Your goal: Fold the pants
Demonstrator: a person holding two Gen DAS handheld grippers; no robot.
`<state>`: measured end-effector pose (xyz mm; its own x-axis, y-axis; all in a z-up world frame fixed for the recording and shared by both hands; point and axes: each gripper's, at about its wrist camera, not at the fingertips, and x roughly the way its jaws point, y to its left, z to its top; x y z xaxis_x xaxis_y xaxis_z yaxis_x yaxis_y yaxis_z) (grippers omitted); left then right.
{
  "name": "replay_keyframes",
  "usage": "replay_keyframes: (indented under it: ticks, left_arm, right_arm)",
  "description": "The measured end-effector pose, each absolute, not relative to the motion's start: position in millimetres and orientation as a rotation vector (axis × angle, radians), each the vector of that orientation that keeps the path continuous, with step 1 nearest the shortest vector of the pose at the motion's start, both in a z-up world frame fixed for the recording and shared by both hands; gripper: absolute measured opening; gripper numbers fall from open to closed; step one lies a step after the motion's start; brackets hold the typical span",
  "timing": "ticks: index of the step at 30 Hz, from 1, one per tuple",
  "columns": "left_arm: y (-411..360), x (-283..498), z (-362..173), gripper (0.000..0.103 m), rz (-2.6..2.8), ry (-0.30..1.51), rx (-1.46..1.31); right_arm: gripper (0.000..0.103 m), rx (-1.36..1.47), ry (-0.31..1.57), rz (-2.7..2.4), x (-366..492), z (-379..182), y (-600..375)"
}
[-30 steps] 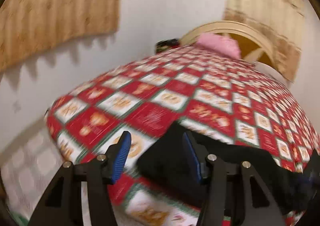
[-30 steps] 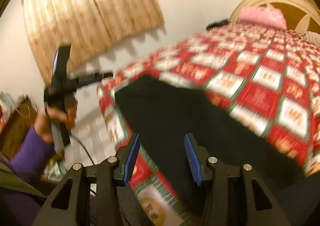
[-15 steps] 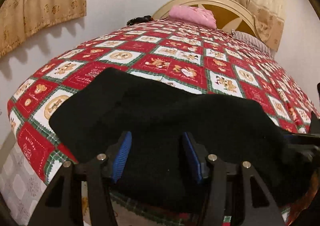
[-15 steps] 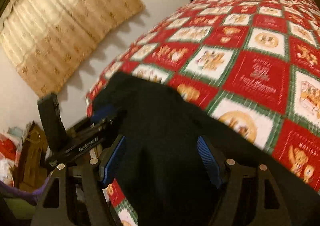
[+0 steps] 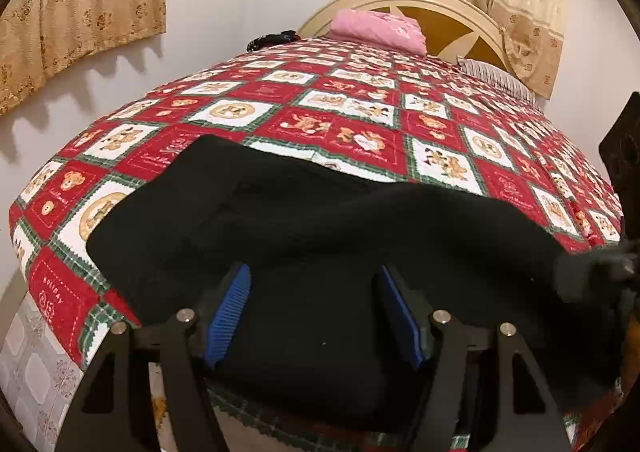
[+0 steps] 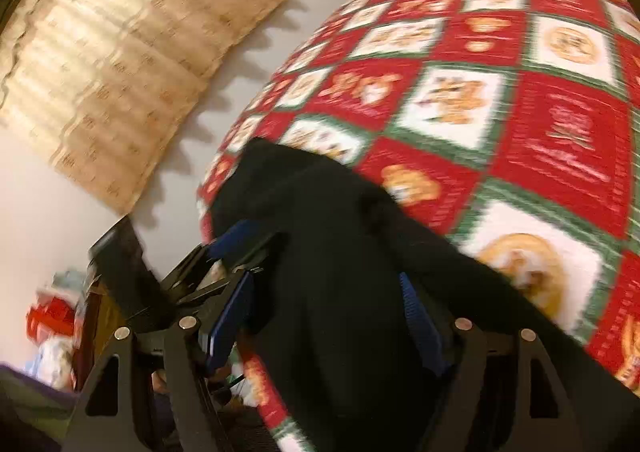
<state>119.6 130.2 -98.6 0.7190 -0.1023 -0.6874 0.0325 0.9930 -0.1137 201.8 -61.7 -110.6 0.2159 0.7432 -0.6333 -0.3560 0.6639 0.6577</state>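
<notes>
Pants [image 5: 328,236] lie along the bed's [image 5: 352,123] near edge; both claws, left [image 5: 314,316] and right [image 6: 326,316], have just spread wider, pinching nothing. Line up edges before closing.

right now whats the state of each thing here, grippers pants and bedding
left gripper: open, jaws just widened, over the pants
right gripper: open, jaws just widened, over the pants
black pants: lying spread across the near edge of the bed
patchwork quilt: spread flat over the bed
pink pillow: resting against the headboard
</notes>
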Motion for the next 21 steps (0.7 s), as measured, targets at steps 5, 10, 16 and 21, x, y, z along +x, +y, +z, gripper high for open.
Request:
replay_keyframes:
  ticks: [5, 10, 16, 21]
  left_arm:
    - [128, 120, -99, 0.074, -0.078, 0.763, -0.098]
    - [126, 120, -100, 0.075, -0.082, 0.761, -0.09]
    - [127, 119, -102, 0.075, -0.098, 0.767, -0.082]
    - [127, 118, -103, 0.076, -0.108, 0.764, -0.074]
  right_arm:
    - [0.076, 0.38, 1.109, 0.781, 208, -112, -50]
    - [0.076, 0.527, 1.154, 0.848, 232, -122, -28]
    - [0.076, 0.314, 0.981, 0.661, 247, -104, -21]
    - [0.054, 0.401, 0.994, 0.714, 258, -100, -56]
